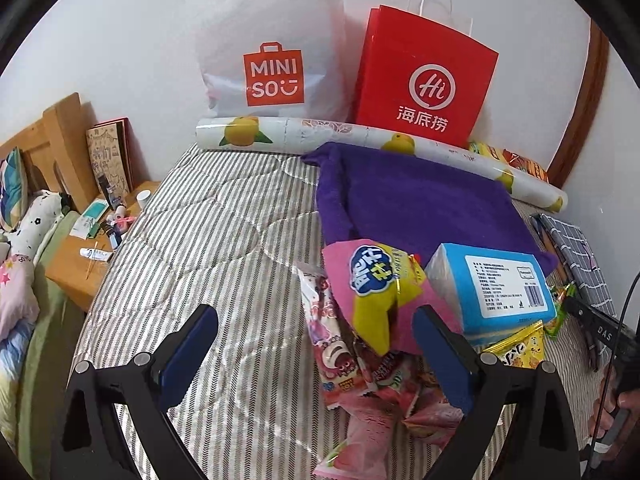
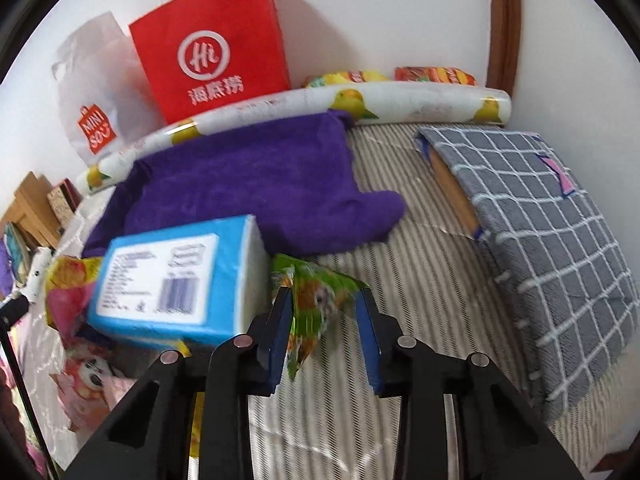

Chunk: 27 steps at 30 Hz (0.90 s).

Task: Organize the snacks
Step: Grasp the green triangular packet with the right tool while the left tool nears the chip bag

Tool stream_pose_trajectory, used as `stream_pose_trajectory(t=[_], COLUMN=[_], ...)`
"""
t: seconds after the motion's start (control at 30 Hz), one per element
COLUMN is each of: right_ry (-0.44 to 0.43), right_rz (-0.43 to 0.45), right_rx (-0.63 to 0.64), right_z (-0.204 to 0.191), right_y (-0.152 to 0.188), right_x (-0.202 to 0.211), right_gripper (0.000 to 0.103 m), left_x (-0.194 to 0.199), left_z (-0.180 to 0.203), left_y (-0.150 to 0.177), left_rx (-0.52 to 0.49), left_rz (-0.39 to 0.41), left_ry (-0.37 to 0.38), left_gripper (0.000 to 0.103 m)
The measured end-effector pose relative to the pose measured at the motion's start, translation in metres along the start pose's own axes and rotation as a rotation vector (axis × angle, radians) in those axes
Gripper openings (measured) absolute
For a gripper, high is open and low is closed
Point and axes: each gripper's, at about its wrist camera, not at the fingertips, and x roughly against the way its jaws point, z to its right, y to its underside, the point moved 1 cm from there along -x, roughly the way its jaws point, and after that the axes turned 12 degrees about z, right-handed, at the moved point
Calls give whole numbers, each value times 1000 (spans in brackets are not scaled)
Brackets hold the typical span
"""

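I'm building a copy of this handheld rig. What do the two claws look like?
Both match: the left claw and the right claw each have black angular linkage arms with round silver pivot pins and flat blue pads on the fingers. In the left view, the right claw's black body carries white letters and a thin black cable.

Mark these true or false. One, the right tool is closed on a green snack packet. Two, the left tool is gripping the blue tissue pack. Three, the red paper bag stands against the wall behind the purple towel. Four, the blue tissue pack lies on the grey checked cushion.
1. True. The right tool is shut on the green snack packet.
2. False. The left tool is open and holds nothing. The blue tissue pack lies beyond it.
3. True. The red paper bag stands at the wall behind the purple towel.
4. False. The pack rests on the snack pile, apart from the grey checked cushion.
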Motion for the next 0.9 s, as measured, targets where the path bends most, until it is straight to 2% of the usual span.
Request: stream_pose_trajectory(t=[0.13, 0.2, 0.27, 0.47, 0.63, 0.9], right_ry=[21, 5, -8, -43, -56, -69], right_rz=[-12, -10, -5, -23, -20, -4], right_rx=[15, 29, 44, 62, 78, 4], right_z=[9, 7, 5, -2, -6, 5], right_y=[5, 7, 9, 11, 12, 3], right_x=[-2, -5, -10, -28, -39, -47], right_gripper=[34, 43, 47, 49, 54, 63], left_x=[-1, -1, -1, -2, -4, -6], left_z=[-6, -10, -12, -17, -21, -24], left_y=[0, 0, 0, 2, 4, 7], left_rx=[5, 9, 8, 4, -1, -7], left_rz=[1, 0, -1, -7, -16, -22], left_ry=[-1, 0, -2, -12, -26, -39], left_gripper=[98, 98, 98, 98, 98, 98])
